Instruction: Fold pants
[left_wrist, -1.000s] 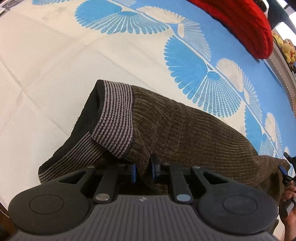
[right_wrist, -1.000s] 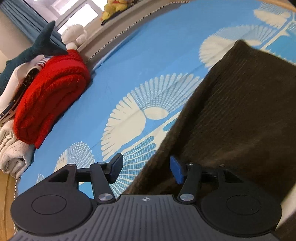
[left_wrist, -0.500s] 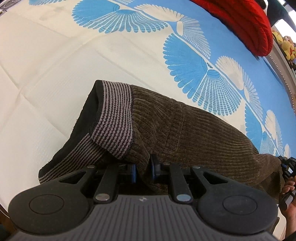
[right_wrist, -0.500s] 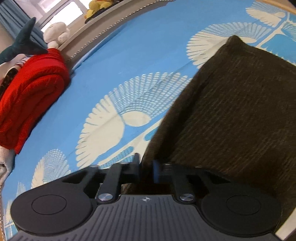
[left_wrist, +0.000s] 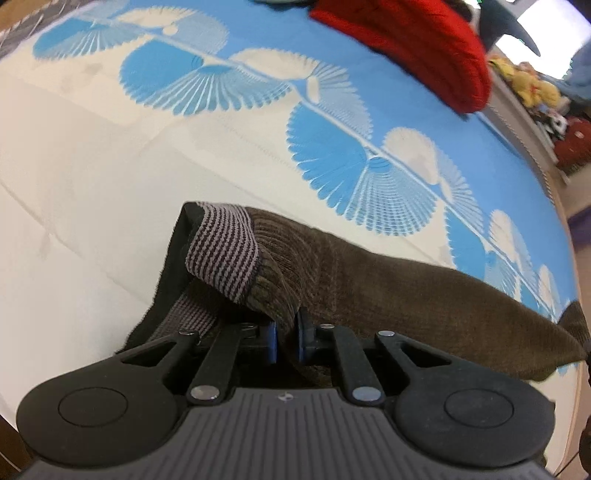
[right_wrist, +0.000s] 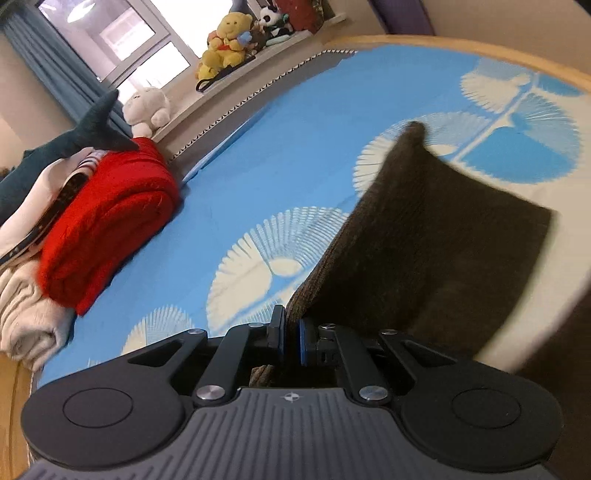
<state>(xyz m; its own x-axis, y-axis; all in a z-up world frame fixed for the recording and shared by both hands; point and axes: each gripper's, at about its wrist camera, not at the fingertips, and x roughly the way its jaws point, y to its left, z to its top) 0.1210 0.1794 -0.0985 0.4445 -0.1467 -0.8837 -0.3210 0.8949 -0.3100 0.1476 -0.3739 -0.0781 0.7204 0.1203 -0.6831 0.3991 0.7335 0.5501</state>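
1. Two grippers are clamped on one garment, and the left wrist view shows the first. The left gripper (left_wrist: 286, 341) has its blue pads nearly together with a fold of brown ribbed fabric pinched between them, right beside the striped waistband (left_wrist: 221, 254). Its jaws have just been closing a little further on that fold. Holding near the waistband gives control of the top end of the pants (left_wrist: 369, 280), which run away from the tool to the right across the bed sheet (left_wrist: 92, 192). Ahead of the fingers the waistband flops open and shows its dark lining, so that end hangs slack, not flat. A red knitted blanket (left_wrist: 424, 48) lies far ahead, well clear of the work.

2. In the right wrist view, the right gripper (right_wrist: 291, 341) is pressed tight on the edge of the same brown pants (right_wrist: 443, 251), the cloth entering just between the pads. The leg spreads forward and to the right of the tool, its far corner curled upward off the sheet, which suggests that end is being lifted for carrying over. Gripping both ends probably keeps the fabric stretched so the fold lands even. The folded red blanket (right_wrist: 110, 221) and stuffed toys (right_wrist: 225, 40) sit far left and ahead.
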